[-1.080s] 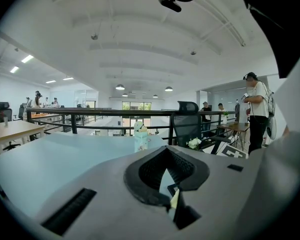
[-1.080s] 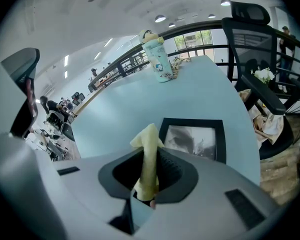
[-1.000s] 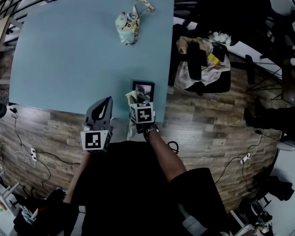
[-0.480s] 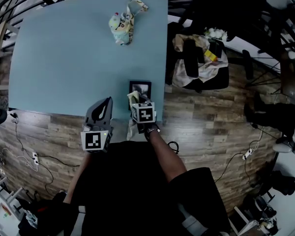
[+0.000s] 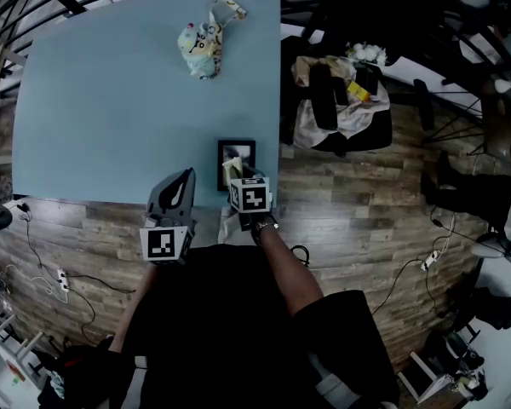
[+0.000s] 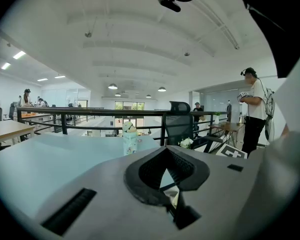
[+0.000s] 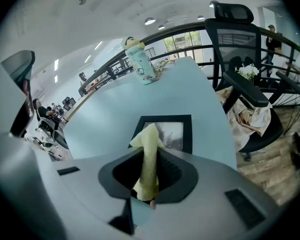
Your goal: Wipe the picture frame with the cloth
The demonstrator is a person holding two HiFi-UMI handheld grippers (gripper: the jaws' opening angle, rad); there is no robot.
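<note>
A black picture frame (image 5: pixel 237 161) (image 7: pixel 166 132) lies flat near the table's front right edge. My right gripper (image 5: pixel 236 175) (image 7: pixel 149 154) is shut on a pale yellow cloth (image 7: pixel 148 156) (image 5: pixel 231 170), whose tip hangs over the frame's near left part. My left gripper (image 5: pixel 177 192) (image 6: pixel 166 179) sits at the table's front edge, left of the frame, shut with nothing between its jaws.
A patterned soft bag or toy (image 5: pixel 201 39) (image 7: pixel 141 59) (image 6: pixel 129 138) rests at the far side of the blue table (image 5: pixel 111 100). An office chair piled with clothes (image 5: pixel 341 100) stands just right of the table. A railing (image 6: pixel 90 115) runs behind it.
The head view has shifted, so the table and frame sit further left and up. The right gripper with the cloth stays over the frame's near edge. The left gripper has not moved.
</note>
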